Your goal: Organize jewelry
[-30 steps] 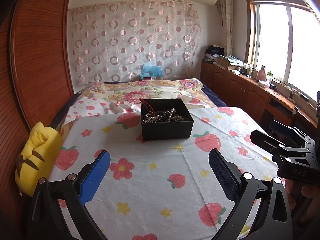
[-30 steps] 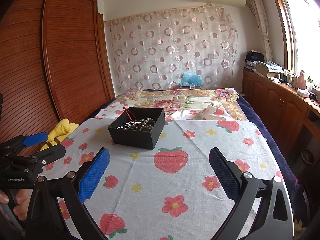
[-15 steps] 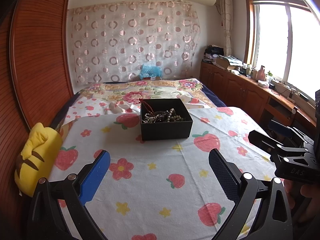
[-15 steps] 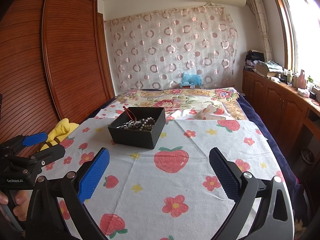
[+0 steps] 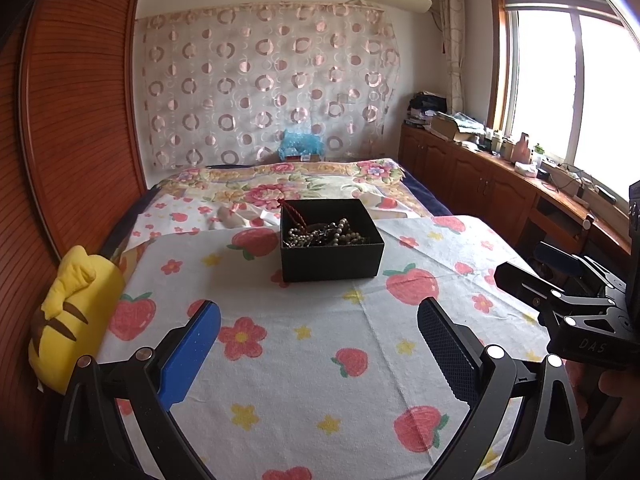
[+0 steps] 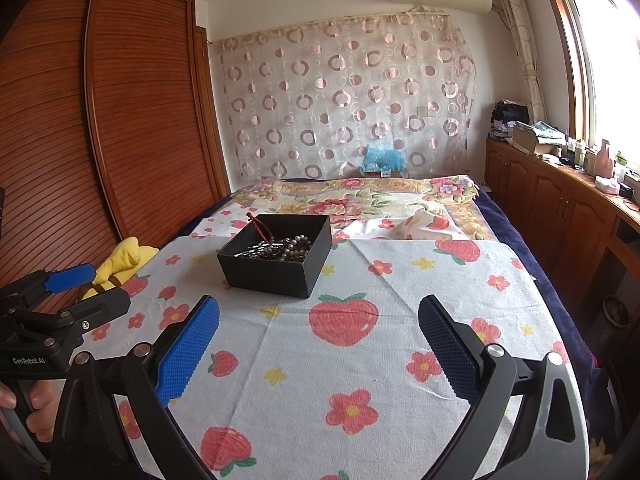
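Boxes: one black box (image 5: 331,240) is seen, open at the top, set on the cloth (image 5: 304,344) that is spread over the bed (image 6: 400,200).
Jewelry: one tangled heap (image 5: 324,234) is held inside the box; pale beads, dark strands and one red cord (image 6: 262,229) rising over the rim are made out, but the separate pieces cannot be counted.
Grippers: two are shown, the left gripper (image 5: 318,344) and the right gripper (image 6: 318,344), each also caught at the edge of the other's view.
Left jaws: spread wide apart, with nothing held between them.
Right jaws: likewise spread wide, with nothing gripped.
Box to left jaws: the box is placed ahead of the fingertips and well apart from them, roughly centred on the gap, untouched.
Box to right jaws: the box is placed ahead and toward the left finger's side, well apart from both fingers, one corner turned toward the camera.
Cloth: one, printed with strawberries, red flowers and yellow stars; only this print is seen in the space between each pair of fingers.
Plush: one yellow plush (image 5: 68,320) is seen at the left edge of the bed, beside the wooden wardrobe (image 6: 120,120), well apart from the box.
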A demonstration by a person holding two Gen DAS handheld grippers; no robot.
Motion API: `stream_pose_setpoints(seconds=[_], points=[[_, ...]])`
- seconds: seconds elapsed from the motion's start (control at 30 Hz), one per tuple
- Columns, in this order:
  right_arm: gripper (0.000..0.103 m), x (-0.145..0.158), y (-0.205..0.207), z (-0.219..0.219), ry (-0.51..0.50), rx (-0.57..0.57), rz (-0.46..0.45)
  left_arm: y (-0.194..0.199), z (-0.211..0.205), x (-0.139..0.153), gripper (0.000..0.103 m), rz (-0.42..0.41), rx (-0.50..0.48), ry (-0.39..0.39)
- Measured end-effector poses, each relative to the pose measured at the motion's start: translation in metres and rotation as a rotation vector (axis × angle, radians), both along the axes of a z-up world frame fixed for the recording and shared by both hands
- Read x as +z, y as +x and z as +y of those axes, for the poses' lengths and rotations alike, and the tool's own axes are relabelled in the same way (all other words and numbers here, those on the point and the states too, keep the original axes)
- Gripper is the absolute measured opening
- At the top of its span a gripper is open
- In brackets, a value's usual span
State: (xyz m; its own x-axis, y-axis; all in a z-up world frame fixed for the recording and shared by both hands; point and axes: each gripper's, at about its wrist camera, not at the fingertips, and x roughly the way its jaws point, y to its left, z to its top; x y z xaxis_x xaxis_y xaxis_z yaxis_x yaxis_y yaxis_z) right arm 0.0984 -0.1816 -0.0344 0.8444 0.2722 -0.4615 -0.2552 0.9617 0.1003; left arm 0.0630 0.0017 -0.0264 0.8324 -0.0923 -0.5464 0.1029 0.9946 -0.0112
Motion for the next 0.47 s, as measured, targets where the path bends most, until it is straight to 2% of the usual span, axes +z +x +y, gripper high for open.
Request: stream_pose_setpoints(seconds=[0.47], points=[[0.100, 0.0003, -0.0005, 0.0004, 0.001, 0.001, 0.001, -0.0011, -0.0041, -0.0003, 0.095, -0.001, -0.003, -0.003]])
